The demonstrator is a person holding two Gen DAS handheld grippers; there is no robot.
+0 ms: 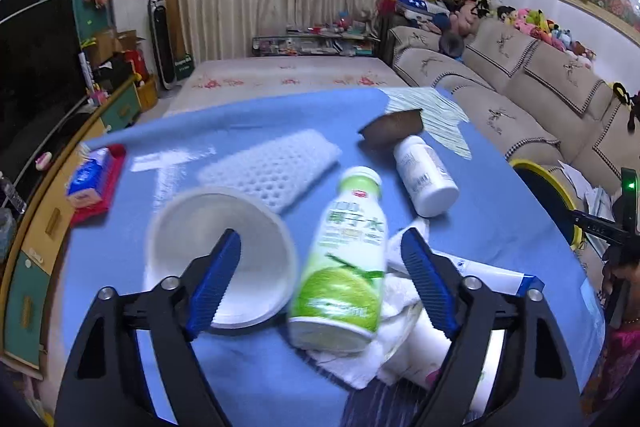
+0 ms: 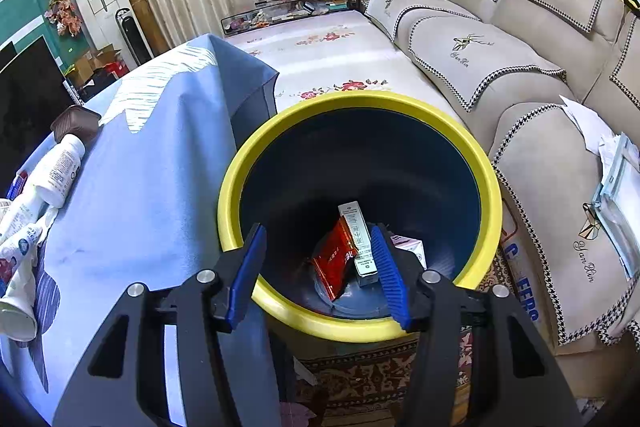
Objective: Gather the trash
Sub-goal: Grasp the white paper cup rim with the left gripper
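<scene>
A green-and-white drink bottle (image 1: 344,259) lies on the blue tablecloth (image 1: 240,367), between the fingers of my left gripper (image 1: 320,235). The jaws stand wide and clear of the bottle on both sides. The left finger (image 1: 218,275) hangs over a white plastic bowl (image 1: 192,227). Crumpled white tissue (image 1: 400,307) lies under the right finger. My right gripper (image 2: 318,229) is open and holds nothing. It hovers over a dark blue bin with a yellow rim (image 2: 280,119). At the bin's bottom lie a red packet (image 2: 334,267) and a slim white box (image 2: 358,235).
Further back on the cloth lie a white pill bottle (image 1: 424,179), a brown cup (image 1: 394,133), a white foam mesh sleeve (image 1: 272,167) and a blue tissue pack (image 1: 88,183). The bin stands on the floor between the table's edge (image 2: 248,87) and a beige sofa (image 2: 520,67).
</scene>
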